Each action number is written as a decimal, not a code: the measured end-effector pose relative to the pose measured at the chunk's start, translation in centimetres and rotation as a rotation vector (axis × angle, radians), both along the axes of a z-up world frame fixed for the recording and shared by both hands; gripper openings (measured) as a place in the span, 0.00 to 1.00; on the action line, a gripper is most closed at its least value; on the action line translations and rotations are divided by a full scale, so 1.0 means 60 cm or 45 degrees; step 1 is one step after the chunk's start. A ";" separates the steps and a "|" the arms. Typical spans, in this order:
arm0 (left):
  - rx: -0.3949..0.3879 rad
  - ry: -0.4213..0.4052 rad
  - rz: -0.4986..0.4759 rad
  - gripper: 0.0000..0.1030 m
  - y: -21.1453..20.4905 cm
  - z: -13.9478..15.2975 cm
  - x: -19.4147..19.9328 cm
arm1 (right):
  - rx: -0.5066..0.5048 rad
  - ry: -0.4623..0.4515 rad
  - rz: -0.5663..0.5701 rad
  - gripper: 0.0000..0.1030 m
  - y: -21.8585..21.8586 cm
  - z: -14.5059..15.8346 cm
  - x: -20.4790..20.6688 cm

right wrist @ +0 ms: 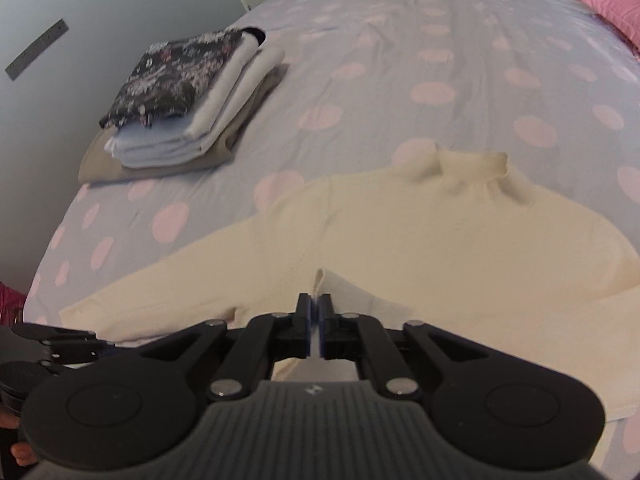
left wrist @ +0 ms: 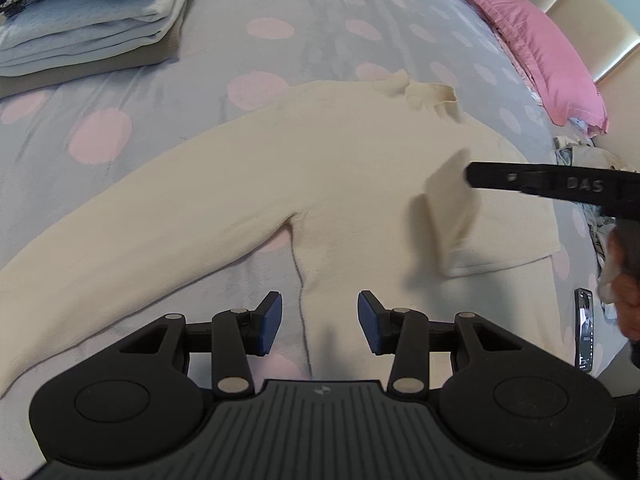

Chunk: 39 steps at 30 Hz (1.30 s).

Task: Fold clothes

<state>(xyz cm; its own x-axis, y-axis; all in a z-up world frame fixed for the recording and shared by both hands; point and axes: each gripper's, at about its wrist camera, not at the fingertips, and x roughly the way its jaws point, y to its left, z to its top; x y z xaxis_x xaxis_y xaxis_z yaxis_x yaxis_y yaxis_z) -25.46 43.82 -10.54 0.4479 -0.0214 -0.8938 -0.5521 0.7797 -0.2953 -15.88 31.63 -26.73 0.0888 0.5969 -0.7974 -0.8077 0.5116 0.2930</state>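
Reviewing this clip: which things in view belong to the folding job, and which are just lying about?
In the job:
- cream knit sweater spread on the bed
- right gripper, pinching a fold of it
- left gripper, open above it

Lying about:
- stack of folded clothes
- pink pillow
- black phone
- polka-dot bedsheet

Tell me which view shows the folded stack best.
The right wrist view: the whole stack sits unblocked on the bed, floral piece on top, pale layers and tan base visible. The left wrist view crops it at the top-left corner, showing only part.
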 end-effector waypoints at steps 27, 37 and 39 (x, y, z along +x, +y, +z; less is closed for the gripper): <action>0.119 0.127 -0.241 0.09 -0.013 -0.096 0.198 | -0.210 -0.186 -0.415 0.43 -0.405 0.010 0.261; 0.159 0.019 -0.160 0.00 -0.019 -0.051 0.183 | -0.255 -0.154 -0.463 0.44 -0.402 -0.020 0.289; 0.154 -0.022 -0.139 0.00 -0.010 -0.033 0.179 | -0.277 -0.168 -0.433 0.44 -0.394 -0.028 0.282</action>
<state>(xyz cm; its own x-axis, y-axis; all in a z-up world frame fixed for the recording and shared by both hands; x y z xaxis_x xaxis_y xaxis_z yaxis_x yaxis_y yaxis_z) -14.71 43.25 -12.54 0.4639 0.0363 -0.8852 -0.4577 0.8653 -0.2044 1.05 7.97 -28.41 0.3615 0.3348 -0.8702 -0.6055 0.7940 0.0540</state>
